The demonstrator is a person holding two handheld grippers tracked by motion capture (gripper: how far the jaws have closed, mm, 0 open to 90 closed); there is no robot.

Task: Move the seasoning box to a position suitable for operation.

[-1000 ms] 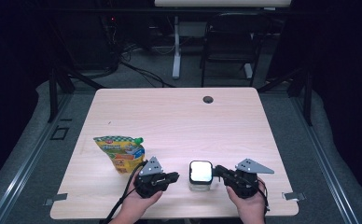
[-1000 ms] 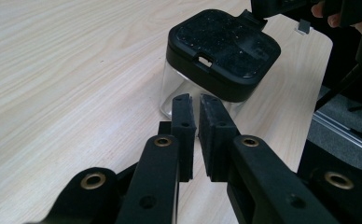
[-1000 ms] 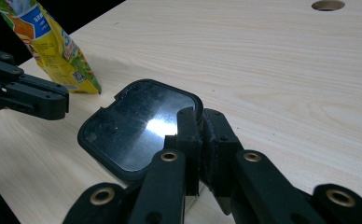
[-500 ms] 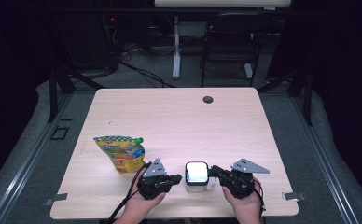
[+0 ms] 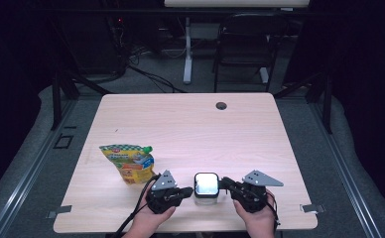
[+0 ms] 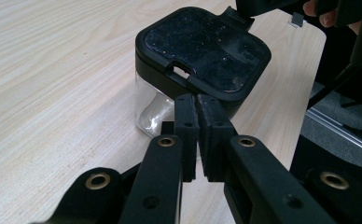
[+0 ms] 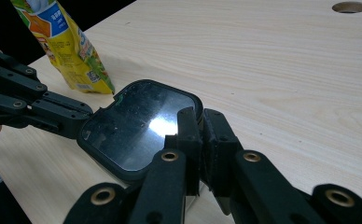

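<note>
A small clear container (image 5: 206, 188) with a square black lid stands near the table's front edge. My left gripper (image 5: 188, 191) lies on its left and my right gripper (image 5: 225, 184) on its right, both pointing inward at it. In the left gripper view my left gripper (image 6: 198, 101) is shut, its tips against the rim of the lid (image 6: 202, 51). In the right gripper view my right gripper (image 7: 200, 114) is likewise shut, its tips at the opposite edge of the lid (image 7: 132, 130). Nothing shows between either pair of jaws.
A yellow-green snack pouch (image 5: 128, 161) lies flat to the left of the container, close to my left hand. The wooden table (image 5: 190, 129) has a round cable hole (image 5: 222, 105) at the back. A chair (image 5: 242, 39) and cables stand beyond it.
My right gripper has slid a little to the left, and the container has shifted slightly left with it toward the left gripper. My left gripper has stayed put.
</note>
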